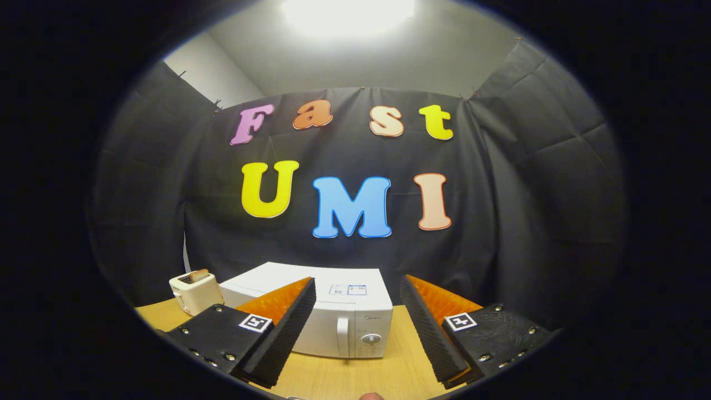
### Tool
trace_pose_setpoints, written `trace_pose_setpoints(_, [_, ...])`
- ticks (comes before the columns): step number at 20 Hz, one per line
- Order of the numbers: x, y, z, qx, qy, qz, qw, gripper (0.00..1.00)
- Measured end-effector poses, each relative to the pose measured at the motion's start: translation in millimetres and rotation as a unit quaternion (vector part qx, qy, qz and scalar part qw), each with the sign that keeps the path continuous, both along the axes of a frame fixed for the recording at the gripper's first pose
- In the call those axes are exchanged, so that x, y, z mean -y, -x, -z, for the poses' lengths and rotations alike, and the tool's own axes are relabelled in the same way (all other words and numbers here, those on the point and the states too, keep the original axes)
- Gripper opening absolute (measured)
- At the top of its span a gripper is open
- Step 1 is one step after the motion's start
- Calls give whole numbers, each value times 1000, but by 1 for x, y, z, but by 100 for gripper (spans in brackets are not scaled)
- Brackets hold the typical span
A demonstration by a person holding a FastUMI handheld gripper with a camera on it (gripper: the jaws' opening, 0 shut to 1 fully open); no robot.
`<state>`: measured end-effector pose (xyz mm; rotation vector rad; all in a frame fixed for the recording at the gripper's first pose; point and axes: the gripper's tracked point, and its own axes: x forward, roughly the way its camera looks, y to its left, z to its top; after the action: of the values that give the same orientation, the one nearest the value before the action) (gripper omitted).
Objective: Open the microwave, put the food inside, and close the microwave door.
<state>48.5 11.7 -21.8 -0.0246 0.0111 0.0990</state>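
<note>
A white microwave (344, 311) stands on the wooden table (355, 375), beyond my fingers, with its door shut. Its vertical handle (343, 337) and a round dial (371, 338) sit on the front, between the two fingers as seen from here. My gripper (357, 289) is open, held well short of the microwave, with nothing between its fingers. A small rounded brownish thing (371, 396) peeks in at the near table edge just below the fingers; I cannot tell what it is.
A cream toaster (195, 291) with a slice of bread in its slot stands left of the microwave. Black cloth walls close the booth behind and on both sides. Bare table lies between the fingers and the microwave.
</note>
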Motion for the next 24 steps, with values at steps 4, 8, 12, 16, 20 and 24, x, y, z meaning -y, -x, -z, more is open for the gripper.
trace_pose_setpoints(4, [-5, -25, 17, -13, -1, -15, 1000, 98])
trace_pose_setpoints(8, [-9, -49, 39, -30, 5, -24, 999, 98])
trace_pose_setpoints(12, [-15, -72, 71, -59, 3, -33, 998, 98])
trace_pose_setpoints(16, [-21, -89, 104, -85, 8, -38, 996, 98])
trace_pose_setpoints(20, [-26, -103, 138, -113, 6, -39, 993, 98])
trace_pose_setpoints(24, [-29, -112, 171, -139, 10, -35, 990, 98])
